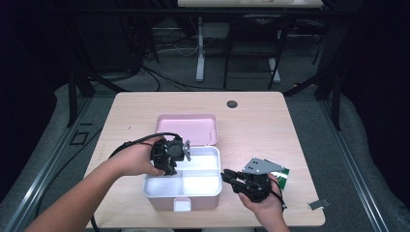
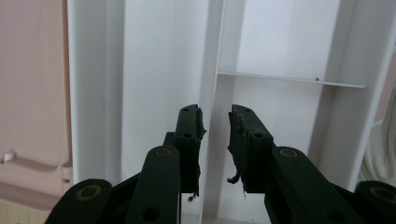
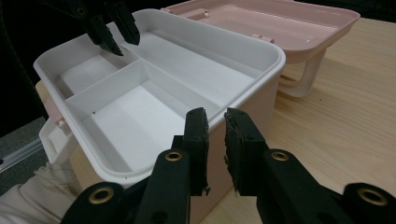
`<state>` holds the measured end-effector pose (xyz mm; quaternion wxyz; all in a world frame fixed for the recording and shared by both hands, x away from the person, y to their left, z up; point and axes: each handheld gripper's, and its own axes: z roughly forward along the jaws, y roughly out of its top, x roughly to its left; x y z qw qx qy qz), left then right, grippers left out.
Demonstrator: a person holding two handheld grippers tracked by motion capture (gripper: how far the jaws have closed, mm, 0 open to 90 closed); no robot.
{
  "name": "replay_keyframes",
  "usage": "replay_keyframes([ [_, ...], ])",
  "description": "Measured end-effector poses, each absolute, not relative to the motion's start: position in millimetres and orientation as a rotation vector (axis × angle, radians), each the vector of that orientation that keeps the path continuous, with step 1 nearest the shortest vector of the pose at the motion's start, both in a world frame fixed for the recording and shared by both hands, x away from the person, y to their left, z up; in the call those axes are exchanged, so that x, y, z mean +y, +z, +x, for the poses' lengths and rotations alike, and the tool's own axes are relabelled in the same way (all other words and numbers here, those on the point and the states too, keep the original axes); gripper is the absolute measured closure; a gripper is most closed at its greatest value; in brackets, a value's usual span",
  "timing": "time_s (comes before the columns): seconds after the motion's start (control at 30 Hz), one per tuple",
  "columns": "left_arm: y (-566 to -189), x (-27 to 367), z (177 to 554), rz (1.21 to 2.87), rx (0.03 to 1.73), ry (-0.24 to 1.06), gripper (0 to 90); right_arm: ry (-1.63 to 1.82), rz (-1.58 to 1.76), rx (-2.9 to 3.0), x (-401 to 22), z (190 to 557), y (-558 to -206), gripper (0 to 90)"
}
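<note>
From the high view, the pink box (image 1: 186, 181) sits at centre frame on the table (image 1: 261, 121) with its white tray (image 1: 203, 169) exposed and its lid (image 1: 186, 129) thrown back; the left gripper (image 1: 171, 166) hangs over the tray's left edge and the right gripper (image 1: 228, 176) lies just off the tray's right rim, both jaw gaps too small to judge here. In the left gripper view the left gripper (image 2: 215, 126) points down with its jaws slightly apart astride a tray divider (image 2: 211, 70), not touching it, the tray cut off by the frame edges. In the right gripper view the right gripper (image 3: 215, 122) has jaws narrowly apart and empty just before the tray's near rim (image 3: 233, 100), which partly hides behind them, while the left gripper shows at upper left (image 3: 114, 39).
</note>
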<state>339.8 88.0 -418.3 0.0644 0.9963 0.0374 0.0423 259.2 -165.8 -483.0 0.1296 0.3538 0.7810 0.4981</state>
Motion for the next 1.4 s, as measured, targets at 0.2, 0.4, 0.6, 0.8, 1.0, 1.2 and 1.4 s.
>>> replay_keyframes([
  [0.2, -424.0, 80.8, 340.2, 3.018, 0.083, 0.131, 75.3, 1.444, 1.036, 2.269, -167.2, 260.0, -483.7, 78.6],
  [0.4, -428.9, 75.0, 340.2, 3.042, 0.064, 0.132, 78.1, 1.418, 1.037, 2.276, -168.2, 260.5, -484.4, 78.5],
  [0.6, -434.6, 68.3, 339.5, 3.062, 0.037, 0.129, 80.1, 1.394, 1.057, 2.274, -167.5, 261.8, -488.2, 78.6],
  [0.8, -435.5, 66.1, 340.8, 3.072, 0.033, 0.131, 84.5, 1.373, 1.053, 2.292, -165.2, 263.0, -492.3, 78.6],
  [1.0, -435.6, 64.8, 340.9, 3.086, 0.04, 0.142, 87.3, 1.362, 1.08, 2.292, -163.7, 264.1, -496.2, 79.6],
  [1.2, -435.3, 68.0, 340.8, 3.104, 0.036, 0.111, 87.7, 1.369, 1.081, 2.294, -158.1, 263.2, -500.0, 80.6],
  [1.4, -436.1, 68.5, 340.9, 3.125, 0.03, 0.106, 87.5, 1.371, 1.082, 2.294, -152.8, 263.0, -501.6, 80.7],
])
